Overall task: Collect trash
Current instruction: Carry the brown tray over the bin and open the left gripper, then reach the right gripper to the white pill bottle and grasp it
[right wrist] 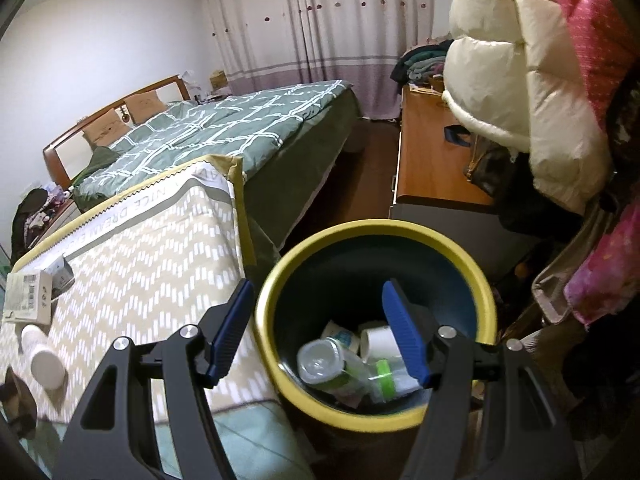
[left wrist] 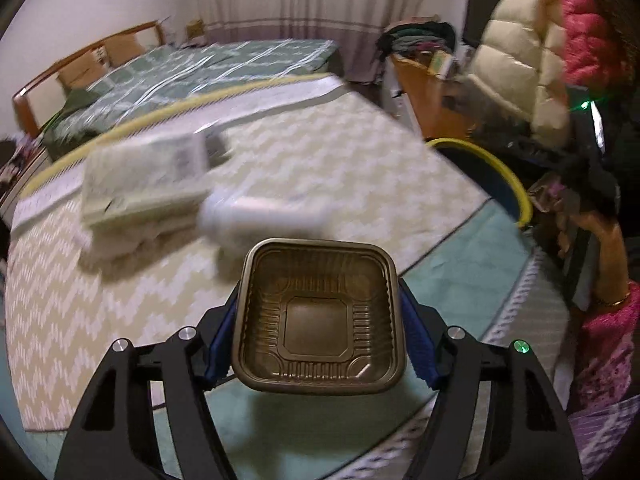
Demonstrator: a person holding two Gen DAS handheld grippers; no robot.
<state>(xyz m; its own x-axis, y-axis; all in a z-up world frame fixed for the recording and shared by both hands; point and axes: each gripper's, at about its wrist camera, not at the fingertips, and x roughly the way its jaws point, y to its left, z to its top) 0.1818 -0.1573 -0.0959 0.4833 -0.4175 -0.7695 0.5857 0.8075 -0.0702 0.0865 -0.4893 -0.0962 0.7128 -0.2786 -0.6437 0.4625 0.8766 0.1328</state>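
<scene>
My left gripper (left wrist: pixel 320 320) is shut on a brown plastic food tray (left wrist: pixel 318 316), held above the patterned mattress (left wrist: pixel 320 152). A white bottle (left wrist: pixel 260 212) and a flat pale box (left wrist: pixel 144 176) lie blurred on the mattress beyond it. My right gripper (right wrist: pixel 318 332) is open and empty, over the near rim of a dark bin with a yellow rim (right wrist: pixel 320 408). The bin holds a clear bottle (right wrist: pixel 324 364), a paper roll (right wrist: pixel 378 340) and other trash. The white bottle (right wrist: pixel 42 356) and box (right wrist: pixel 28 296) show at the left of the right wrist view. The bin's rim (left wrist: pixel 516 184) shows in the left wrist view.
A bed with a green quilt (right wrist: pixel 224 128) stands behind the mattress. A wooden desk (right wrist: pixel 428 160) is at the right, with a cream and pink puffer jacket (right wrist: pixel 520 80) hanging over it. A person's hand (left wrist: pixel 604 248) shows at the right.
</scene>
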